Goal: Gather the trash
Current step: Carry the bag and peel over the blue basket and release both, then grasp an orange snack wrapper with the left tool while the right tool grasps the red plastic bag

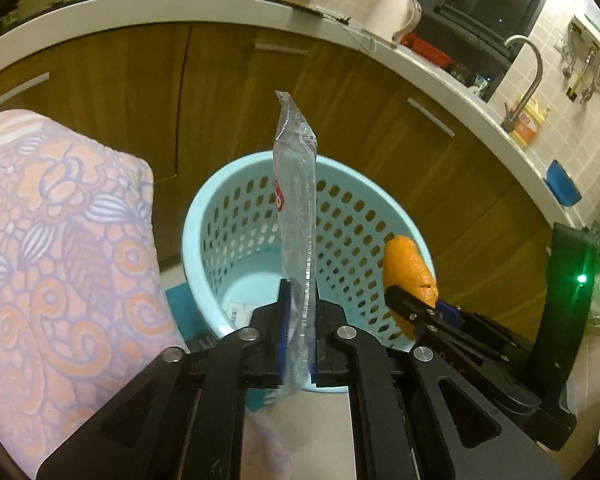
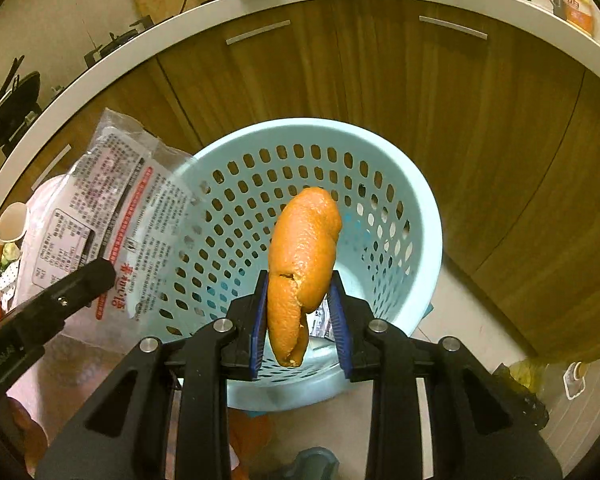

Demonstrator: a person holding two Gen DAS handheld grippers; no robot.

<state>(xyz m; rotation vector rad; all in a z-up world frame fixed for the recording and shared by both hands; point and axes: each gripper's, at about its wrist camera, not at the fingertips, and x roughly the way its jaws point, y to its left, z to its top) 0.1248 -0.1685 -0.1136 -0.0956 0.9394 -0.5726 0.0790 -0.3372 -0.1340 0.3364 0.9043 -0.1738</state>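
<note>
Left gripper (image 1: pixel 299 322) is clamped narrow on a clear plastic wrapper (image 1: pixel 296 200), which stands up out of the jaws and sticks forward over the mouth of the pale blue perforated basket (image 1: pixel 204 216); its tail hangs below the pads. Basket sits on the floor against the wooden cabinet doors (image 1: pixel 220 92), directly ahead of and below both grippers. Right gripper (image 2: pixel 302 320) holds a curled piece of orange peel (image 2: pixel 304 256), jaws only moderately apart; the left pad lies on the peel, the right pad looks barely in contact, so I'd call that grip marginal. Peel is already over the basket opening, near its middle. Step in hand looks like the drop. Advice: make sure both loads sit fully inside the rim before releasing. The wrapper is light and floppy, likely to cling to a pad or drift out, so go lower into the mouth, open wide, maybe a small shake. Peel is heavier and should fall straight. Left of the left gripper is a floral cloth (image 1: pixel 60 240); keep clear of it.
</note>
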